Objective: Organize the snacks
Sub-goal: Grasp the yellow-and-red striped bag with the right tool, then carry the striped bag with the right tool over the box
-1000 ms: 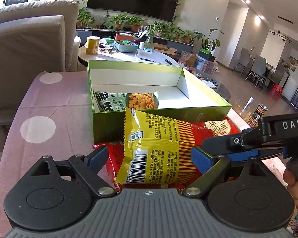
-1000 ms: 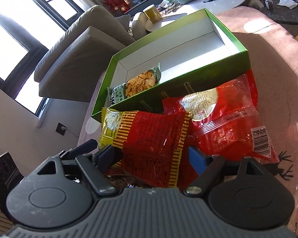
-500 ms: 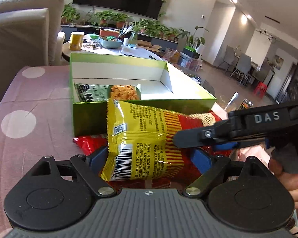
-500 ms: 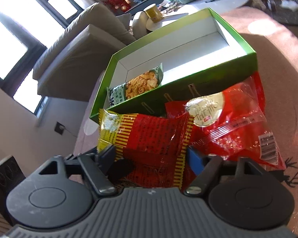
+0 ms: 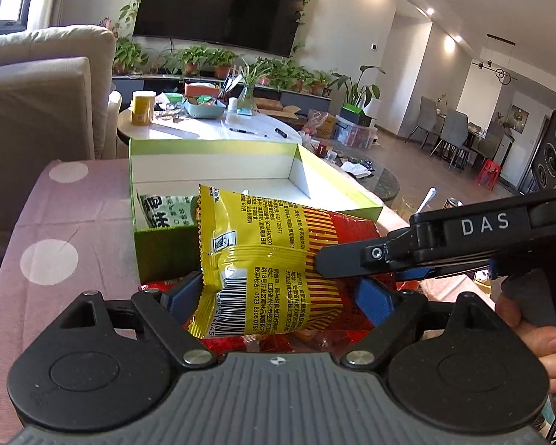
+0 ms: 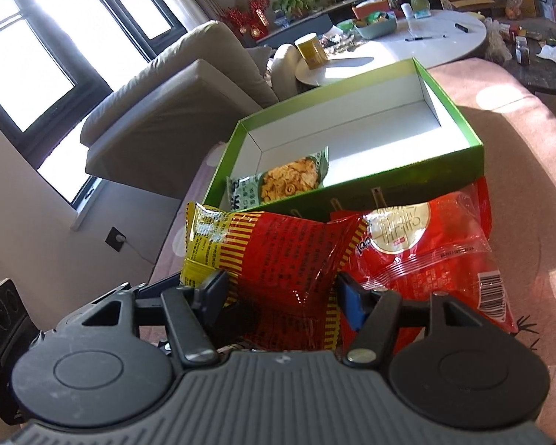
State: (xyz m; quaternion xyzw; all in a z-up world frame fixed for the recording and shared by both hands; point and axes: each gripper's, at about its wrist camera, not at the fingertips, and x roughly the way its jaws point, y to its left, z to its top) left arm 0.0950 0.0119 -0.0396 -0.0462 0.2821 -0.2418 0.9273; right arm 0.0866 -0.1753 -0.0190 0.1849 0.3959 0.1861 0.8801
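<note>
A yellow-and-red snack packet (image 5: 263,256) is lifted in front of the open green box (image 5: 155,256), between the fingers of my left gripper (image 5: 278,296), which is shut on its width. My right gripper (image 6: 281,293) comes from the right. Its jaws are closing on the packet's red end (image 6: 285,256), and the foil crumples between the pads. In the left wrist view the right gripper (image 5: 320,263) lies across the packet. Inside the box (image 6: 407,181) a green snack packet (image 6: 281,181) lies at the near left corner. A red clear-wrapped packet (image 6: 426,252) rests on the cloth against the box.
The pink dotted tablecloth (image 5: 74,222) covers the table. A grey sofa (image 5: 37,111) stands on the left. Behind the box is a white round table with a yellow can (image 5: 142,107). A person's hand (image 5: 537,337) holds the right gripper's handle.
The right jaws have narrowed onto the packet and crumpled its red end. The packet has risen a little against the box front. The right gripper reaches further across the left view.
</note>
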